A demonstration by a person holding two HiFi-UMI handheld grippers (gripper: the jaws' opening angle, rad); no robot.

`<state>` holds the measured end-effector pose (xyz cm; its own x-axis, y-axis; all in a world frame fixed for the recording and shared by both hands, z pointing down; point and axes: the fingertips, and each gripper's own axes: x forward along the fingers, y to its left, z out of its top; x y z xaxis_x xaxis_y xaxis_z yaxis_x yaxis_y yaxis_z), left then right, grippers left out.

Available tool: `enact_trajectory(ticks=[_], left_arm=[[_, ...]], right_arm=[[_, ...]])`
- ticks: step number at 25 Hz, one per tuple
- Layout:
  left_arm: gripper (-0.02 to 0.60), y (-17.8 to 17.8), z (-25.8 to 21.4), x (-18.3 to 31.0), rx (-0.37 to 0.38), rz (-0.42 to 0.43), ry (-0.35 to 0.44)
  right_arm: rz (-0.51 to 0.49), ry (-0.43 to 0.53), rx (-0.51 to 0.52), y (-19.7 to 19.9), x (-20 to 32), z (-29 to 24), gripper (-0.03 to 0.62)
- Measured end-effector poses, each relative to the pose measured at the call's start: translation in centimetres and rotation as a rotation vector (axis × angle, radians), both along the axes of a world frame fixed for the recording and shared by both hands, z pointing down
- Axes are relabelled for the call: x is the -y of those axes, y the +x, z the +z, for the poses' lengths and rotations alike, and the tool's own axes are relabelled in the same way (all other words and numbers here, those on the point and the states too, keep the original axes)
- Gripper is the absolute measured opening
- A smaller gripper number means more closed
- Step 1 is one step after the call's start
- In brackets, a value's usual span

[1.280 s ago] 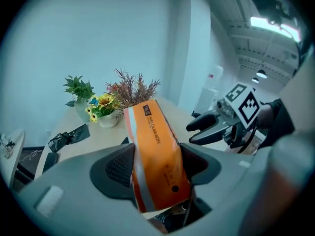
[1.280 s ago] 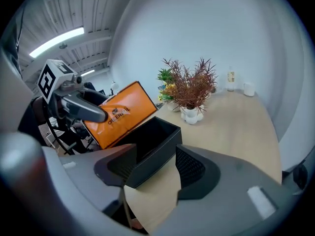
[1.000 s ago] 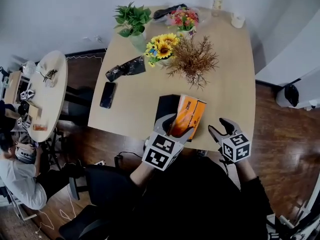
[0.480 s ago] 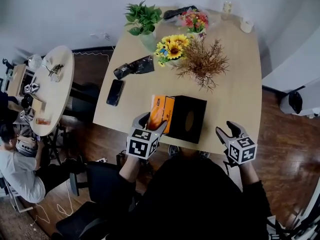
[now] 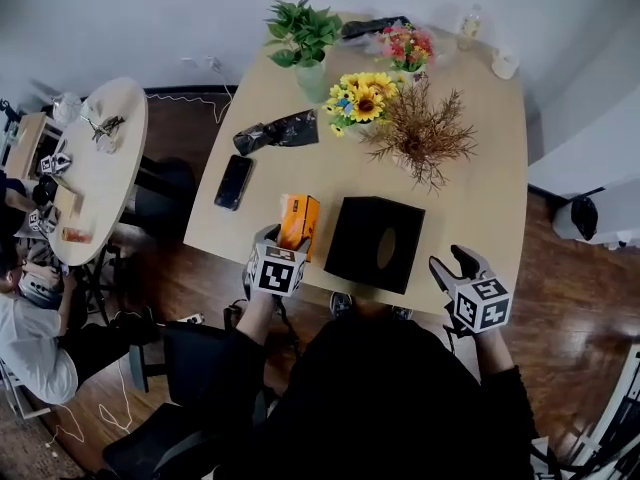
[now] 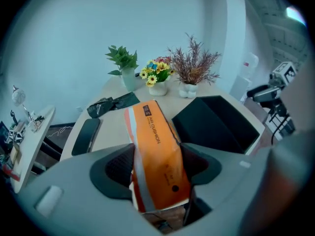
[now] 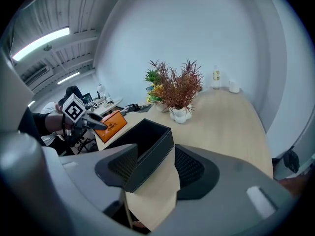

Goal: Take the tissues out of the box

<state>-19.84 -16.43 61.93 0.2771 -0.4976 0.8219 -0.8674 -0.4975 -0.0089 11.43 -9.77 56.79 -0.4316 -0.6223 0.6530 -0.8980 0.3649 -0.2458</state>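
My left gripper (image 5: pixel 283 245) is shut on an orange tissue pack (image 5: pixel 298 220), which stands upright over the table's front edge, left of the black tissue box (image 5: pixel 378 243). In the left gripper view the pack (image 6: pixel 156 151) fills the gap between the jaws, with the black box (image 6: pixel 216 122) to its right. The box lies apart from the pack, its oval opening facing up. My right gripper (image 5: pixel 455 265) hangs open just off the table's front right edge, right of the box, holding nothing. The box's near corner (image 7: pixel 142 146) shows ahead of its jaws.
On the wooden table (image 5: pixel 470 198) are a black phone (image 5: pixel 233 181), a crumpled black bag (image 5: pixel 278 131), sunflowers (image 5: pixel 363 98), a dried plant (image 5: pixel 425 133) and a green plant (image 5: pixel 303 33). A round side table (image 5: pixel 90 168) and a seated person (image 5: pixel 35 338) are at the left.
My left gripper has carried the orange pack leftward, clear of the black box. The box now lies flat by itself. The right gripper has barely moved.
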Motion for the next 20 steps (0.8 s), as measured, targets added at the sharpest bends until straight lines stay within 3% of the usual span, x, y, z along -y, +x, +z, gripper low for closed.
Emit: enact_trajectory(ticks=[3, 14, 20], left_arm=[[0.275, 0.0, 1.6, 0.4, 0.013, 0.01, -0.018], [0.323, 1.4, 3.4, 1.1, 0.049, 0.069, 0.053], [0.345, 1.7, -0.4, 0.9, -0.034, 0.013, 0.139]], right_arm=[[0.021, -0.011, -0.01, 0.2, -0.4, 0.1, 0.239], [0.051, -0.021, -0.015, 0.5, -0.8, 0.4, 0.238], [0.031, -0.001, -0.005, 0.4, -0.2, 0.1, 0.239]])
